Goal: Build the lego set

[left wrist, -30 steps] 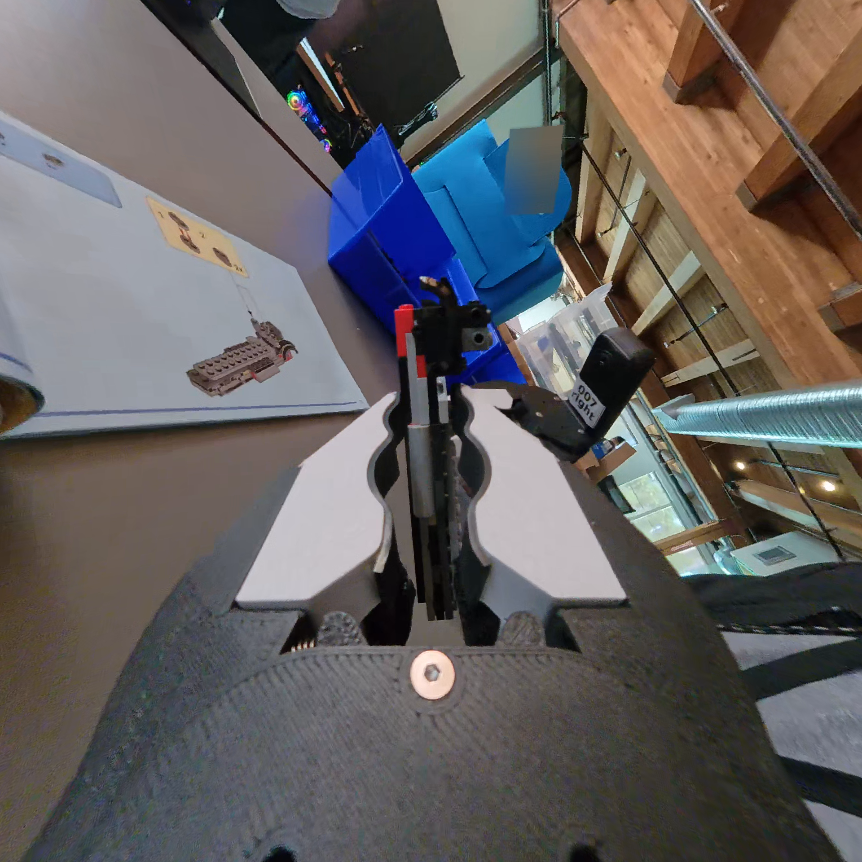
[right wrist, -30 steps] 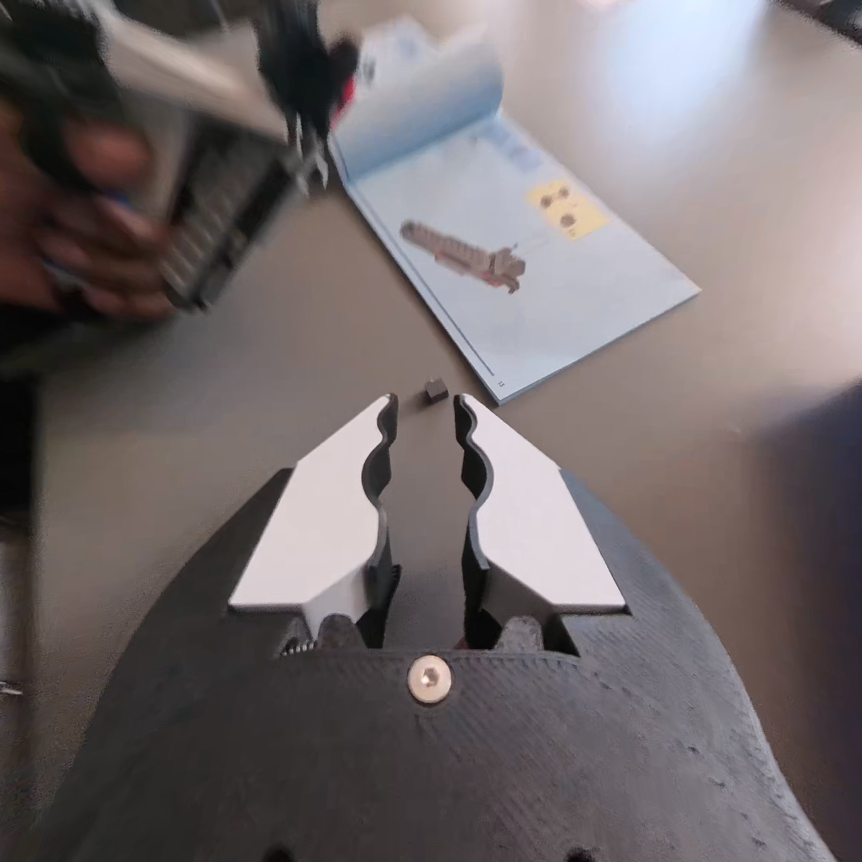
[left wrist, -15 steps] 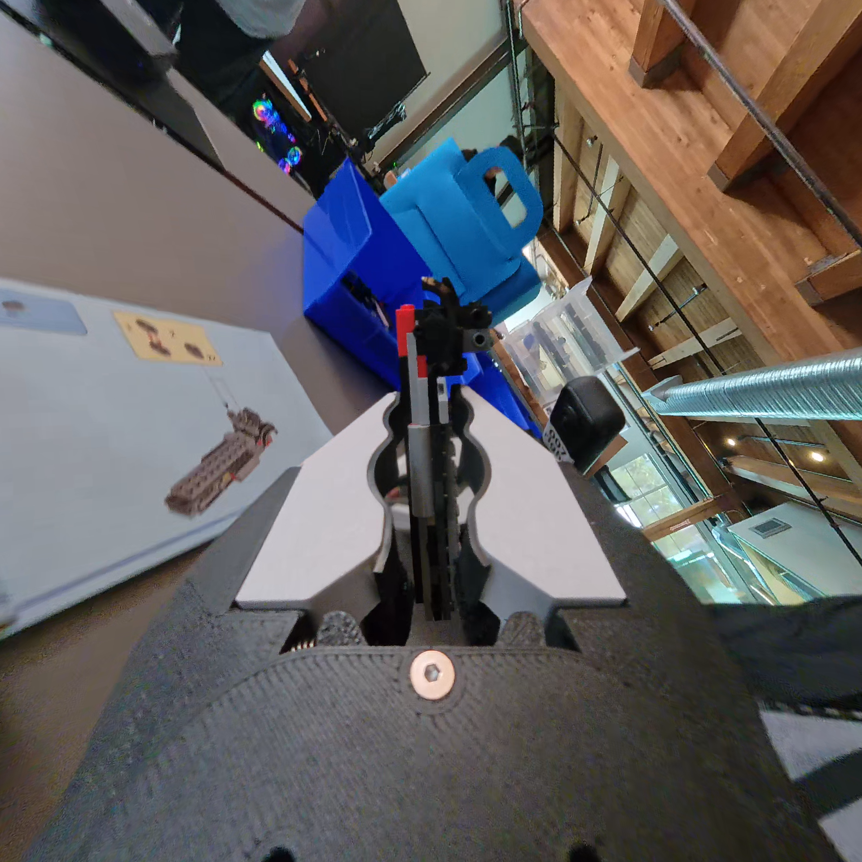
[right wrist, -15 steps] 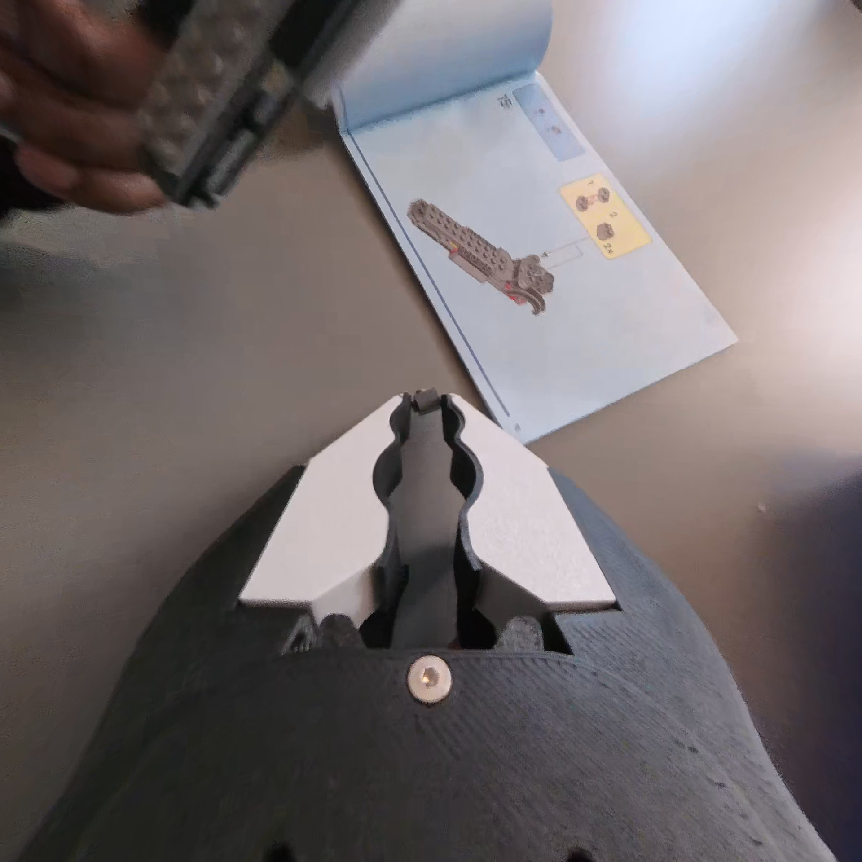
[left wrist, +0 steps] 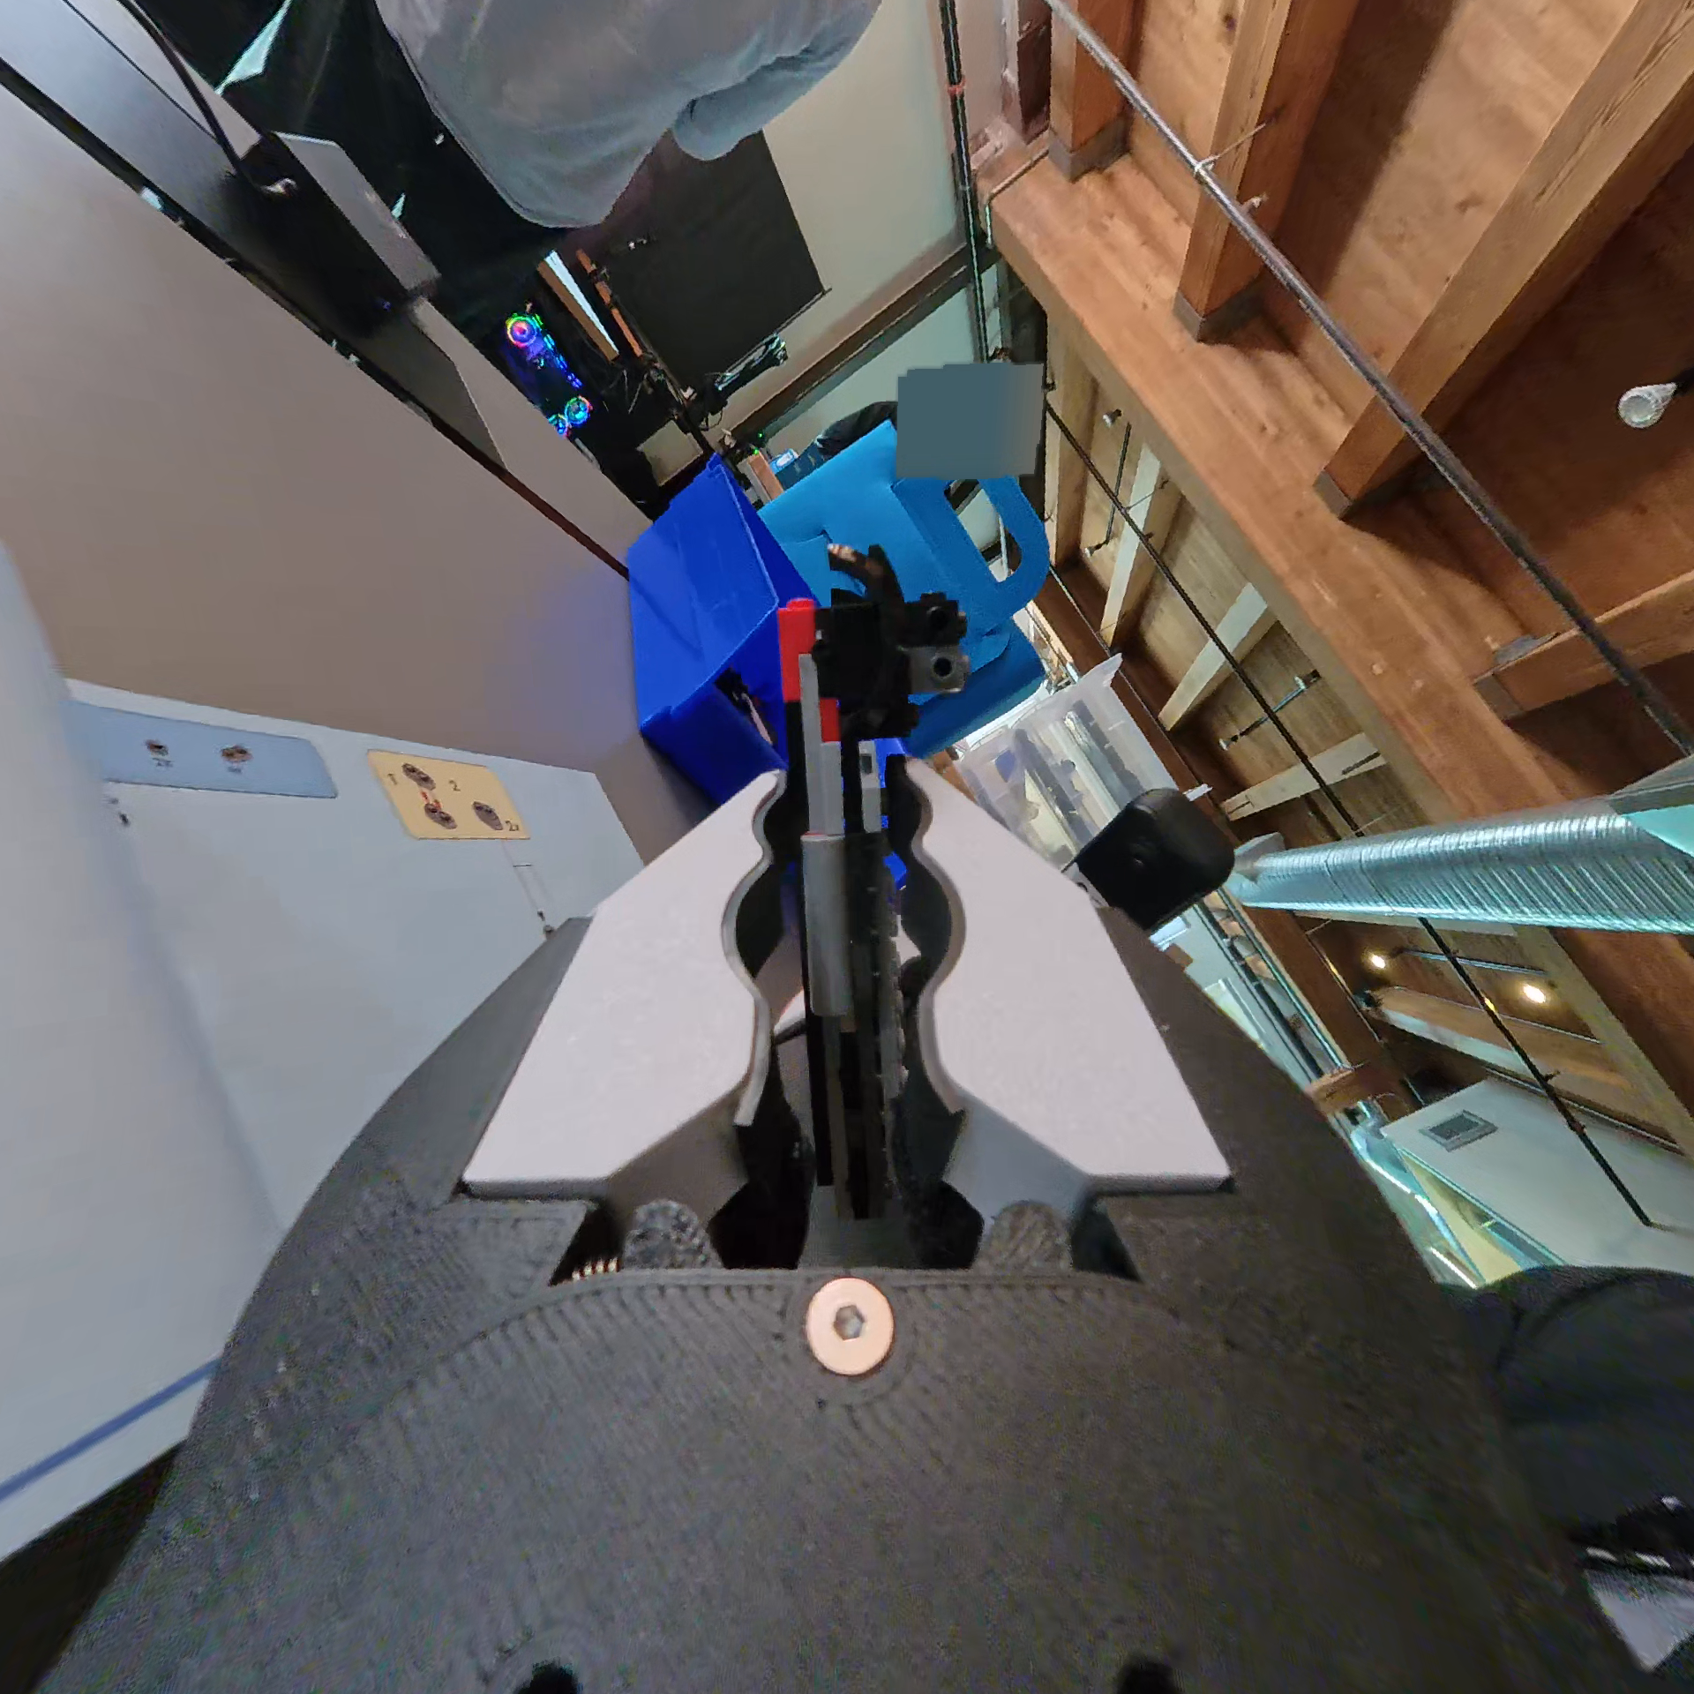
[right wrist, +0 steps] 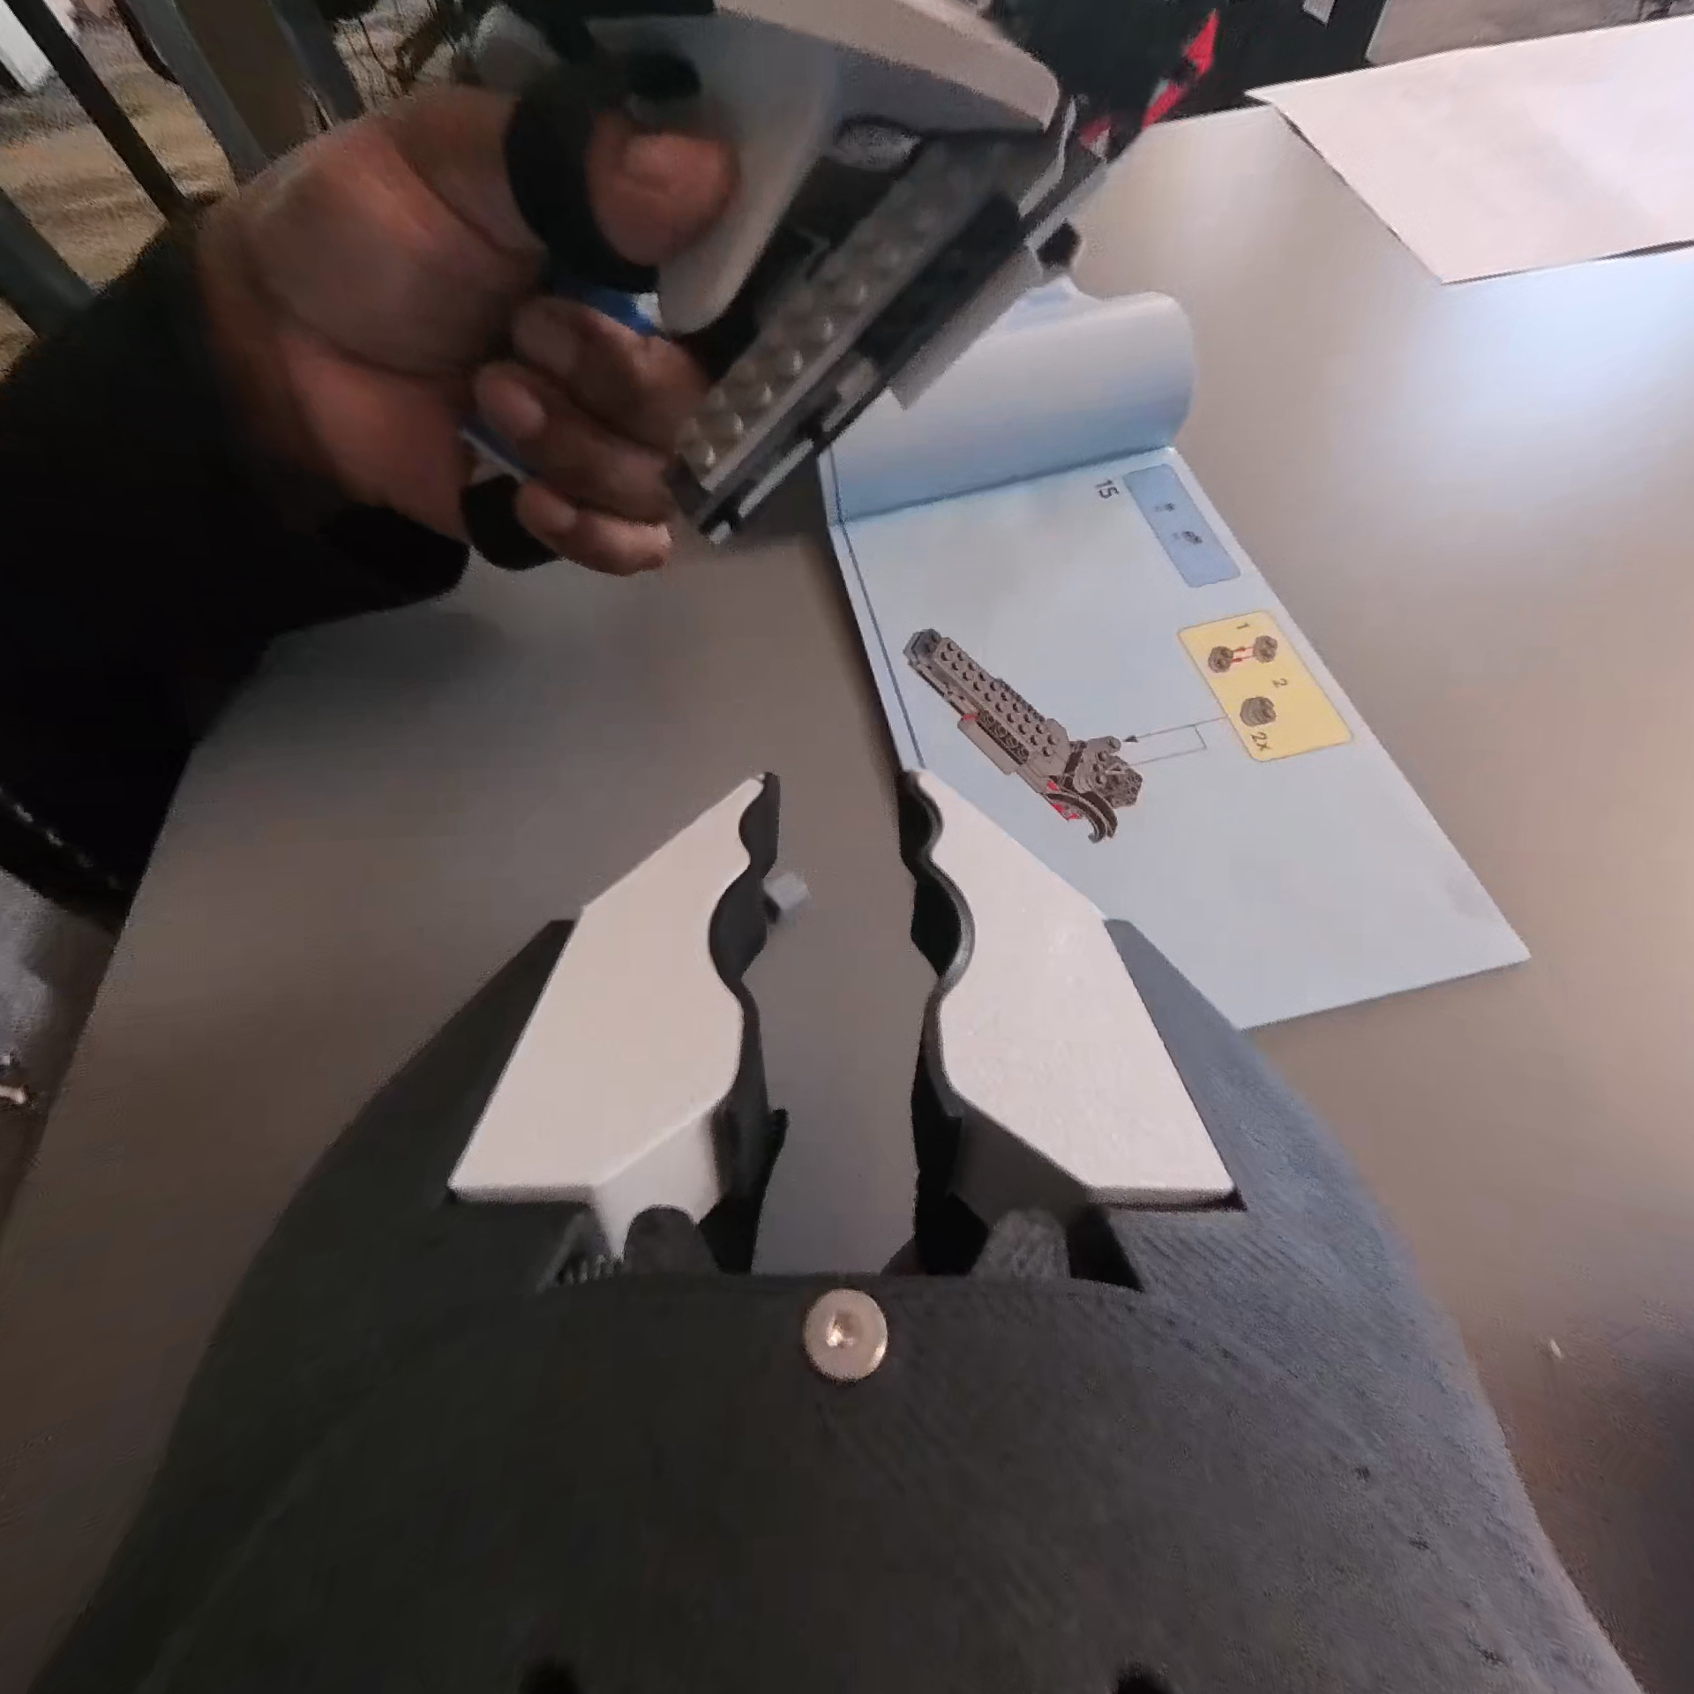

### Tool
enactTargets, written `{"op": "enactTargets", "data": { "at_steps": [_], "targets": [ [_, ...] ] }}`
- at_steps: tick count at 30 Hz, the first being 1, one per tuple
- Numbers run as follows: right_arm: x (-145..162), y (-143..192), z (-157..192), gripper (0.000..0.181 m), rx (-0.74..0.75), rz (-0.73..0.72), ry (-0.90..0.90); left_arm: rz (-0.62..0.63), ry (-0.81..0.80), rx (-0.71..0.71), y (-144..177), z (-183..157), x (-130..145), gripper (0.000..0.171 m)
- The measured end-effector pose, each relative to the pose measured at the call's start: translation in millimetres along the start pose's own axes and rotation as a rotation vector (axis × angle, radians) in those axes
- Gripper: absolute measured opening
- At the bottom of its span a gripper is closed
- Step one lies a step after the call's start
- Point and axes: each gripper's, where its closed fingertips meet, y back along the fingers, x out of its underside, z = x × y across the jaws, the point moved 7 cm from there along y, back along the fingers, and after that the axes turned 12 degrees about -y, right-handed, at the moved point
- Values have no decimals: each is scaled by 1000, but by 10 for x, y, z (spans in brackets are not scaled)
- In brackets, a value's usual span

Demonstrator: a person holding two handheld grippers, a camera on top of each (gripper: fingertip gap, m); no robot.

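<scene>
My left gripper (left wrist: pixel 843 779) is shut on a long grey, black and red lego assembly (left wrist: pixel 825 917) that sticks out past the fingertips. In the right wrist view a hand holds that gripper (right wrist: pixel 825 165) up at the top left, with the studded grey assembly (right wrist: pixel 788 357) in it. My right gripper (right wrist: pixel 839 788) is open above the table. A small grey piece (right wrist: pixel 788 894) sits loose between its fingers, close to the left finger. I cannot tell whether the piece rests on the table.
The open instruction booklet (right wrist: pixel 1192 825) lies on the brown table (right wrist: pixel 458 733) to the right of my right gripper; it also shows in the left wrist view (left wrist: pixel 275 917). Blue bins (left wrist: pixel 706 642) stand at the far table edge. A white sheet (right wrist: pixel 1512 165) lies farther back.
My right gripper closed on the small grey piece, then opened; the piece is now loose between the fingers. The left gripper with the assembly has swung closer, above the booklet's edge.
</scene>
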Motion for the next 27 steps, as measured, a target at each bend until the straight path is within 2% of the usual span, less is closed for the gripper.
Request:
{"op": "enactTargets", "data": {
  "at_steps": [5, 9, 17, 22, 27],
  "targets": [
    [145, 111, 60, 28, 59, 83, 96, 43, -50, 31, 23, -31, 3, 18],
    [275, 151, 39, 28, 96, 157, 98, 61, -54, 50, 2, -38, 70, 18],
    [351, 52, 7, 25, 129, 225, 116, 106, -15, 74, -21, 39, 230, 18],
    [320, 31, -7, 11, 139, 212, 113, 138, -14, 78, -51, 30, 270, 18],
    [245, 61, 52, 11, 106, 164, 79, 149, -6, 75, -60, 33, 287, 18]
  ]
}}
